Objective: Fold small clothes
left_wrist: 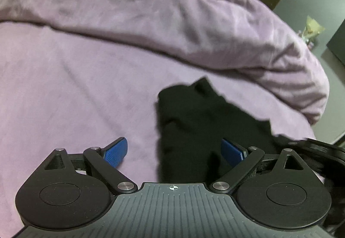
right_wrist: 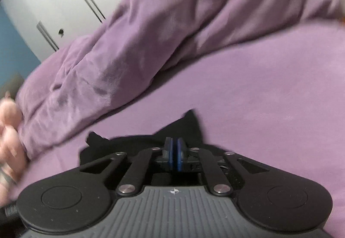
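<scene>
Garment position: black garment lies crumpled on the purple sheet, just ahead of both grippers.
Long axis: runs away from the left gripper, tipped slightly right; far corner points toward the duvet.
Left fingers: spread wide, straddling the near edge, nothing pinched.
Right fingers: right gripper pads nearly pressed together over the cloth; whether a fold is caught, cannot tell.
Nearer hand: judged the right.
Room: wardrobe doors behind; a person's hand at the left edge.
</scene>
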Action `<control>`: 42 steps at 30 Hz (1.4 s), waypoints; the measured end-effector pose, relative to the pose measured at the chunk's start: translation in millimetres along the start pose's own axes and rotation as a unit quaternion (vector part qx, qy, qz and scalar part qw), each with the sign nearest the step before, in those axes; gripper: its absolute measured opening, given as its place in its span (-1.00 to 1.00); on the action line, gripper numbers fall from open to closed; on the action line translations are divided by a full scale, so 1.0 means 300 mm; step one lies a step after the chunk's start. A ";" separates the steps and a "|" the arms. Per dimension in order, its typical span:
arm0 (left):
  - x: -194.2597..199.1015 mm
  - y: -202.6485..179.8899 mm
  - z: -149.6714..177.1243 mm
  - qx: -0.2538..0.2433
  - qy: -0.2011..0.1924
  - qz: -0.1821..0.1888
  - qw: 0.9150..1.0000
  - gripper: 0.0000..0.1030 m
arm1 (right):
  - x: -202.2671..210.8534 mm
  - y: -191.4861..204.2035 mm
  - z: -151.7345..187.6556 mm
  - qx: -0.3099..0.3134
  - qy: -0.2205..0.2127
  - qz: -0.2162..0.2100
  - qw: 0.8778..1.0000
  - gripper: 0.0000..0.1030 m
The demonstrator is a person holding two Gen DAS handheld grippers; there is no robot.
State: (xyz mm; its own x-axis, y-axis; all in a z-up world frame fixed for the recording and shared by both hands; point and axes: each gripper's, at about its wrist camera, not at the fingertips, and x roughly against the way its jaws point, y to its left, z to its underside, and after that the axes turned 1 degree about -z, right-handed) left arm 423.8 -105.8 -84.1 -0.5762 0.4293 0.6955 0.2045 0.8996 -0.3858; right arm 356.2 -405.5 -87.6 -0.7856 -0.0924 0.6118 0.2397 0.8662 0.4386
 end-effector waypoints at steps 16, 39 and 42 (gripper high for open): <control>-0.004 0.065 0.066 0.074 0.090 0.140 0.983 0.67 | 0.069 -0.280 0.126 -0.164 0.132 -0.190 0.959 0.08; 0.364 0.240 0.041 0.076 0.111 0.120 0.984 -0.41 | 0.102 0.086 0.249 -0.198 0.247 -0.251 0.915 -0.53; 0.409 0.327 0.086 0.086 0.138 0.060 0.985 -0.34 | 0.152 0.148 0.305 -0.133 0.262 -0.192 0.936 -0.39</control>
State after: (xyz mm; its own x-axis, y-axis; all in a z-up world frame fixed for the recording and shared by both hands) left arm 352.6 33.1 -52.4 -0.3144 0.5584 0.7677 0.1081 0.8245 -0.5554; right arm 278.9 -326.3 -100.5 -0.4719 -0.6610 0.5834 0.1855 0.5725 0.7986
